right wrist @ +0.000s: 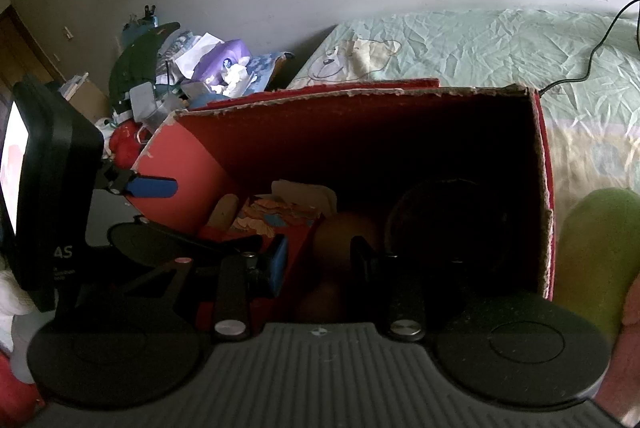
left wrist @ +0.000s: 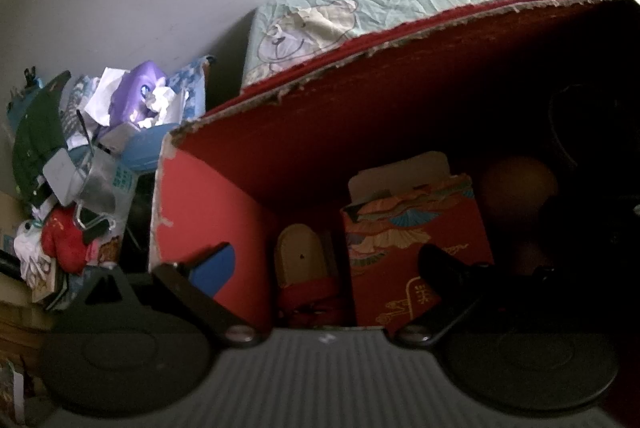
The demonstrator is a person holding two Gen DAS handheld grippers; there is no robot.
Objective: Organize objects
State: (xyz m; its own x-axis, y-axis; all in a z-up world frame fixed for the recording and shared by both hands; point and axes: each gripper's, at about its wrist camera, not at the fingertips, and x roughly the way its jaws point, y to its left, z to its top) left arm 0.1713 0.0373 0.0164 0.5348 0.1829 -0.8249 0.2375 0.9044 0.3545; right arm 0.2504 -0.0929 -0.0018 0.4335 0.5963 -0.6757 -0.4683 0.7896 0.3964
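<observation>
Open red cardboard box (right wrist: 544,164), torn rim, standing on a bed with a pale green crumpled sheet (right wrist: 500,40): the container for the sorting.

Contents, left to right in the left wrist view: a tan wooden arched piece over something red (left wrist: 300,256); a small red printed carton with fan pattern (left wrist: 416,236), upright, top flap raised; a dim orange round fruit (left wrist: 518,182); a dark round object deeper right, too shadowed to name.

Outside the box, at the right edge of the right wrist view: a green-yellow mango-like fruit (right wrist: 596,248), resting just beside the box's right wall, long axis running roughly upright in the picture. By my judgement it is the next candidate, and the right gripper is the nearer.

Left gripper (left wrist: 324,260): fingers spread wide, straddling the box's left wall and the printed carton, holding nothing.

Right gripper (right wrist: 320,252): fingers apart, pointing into the box's dark interior over the orange fruit, empty; the mango lies to its right.

Background: heap of mixed clutter (left wrist: 100,156) left of the box.
</observation>
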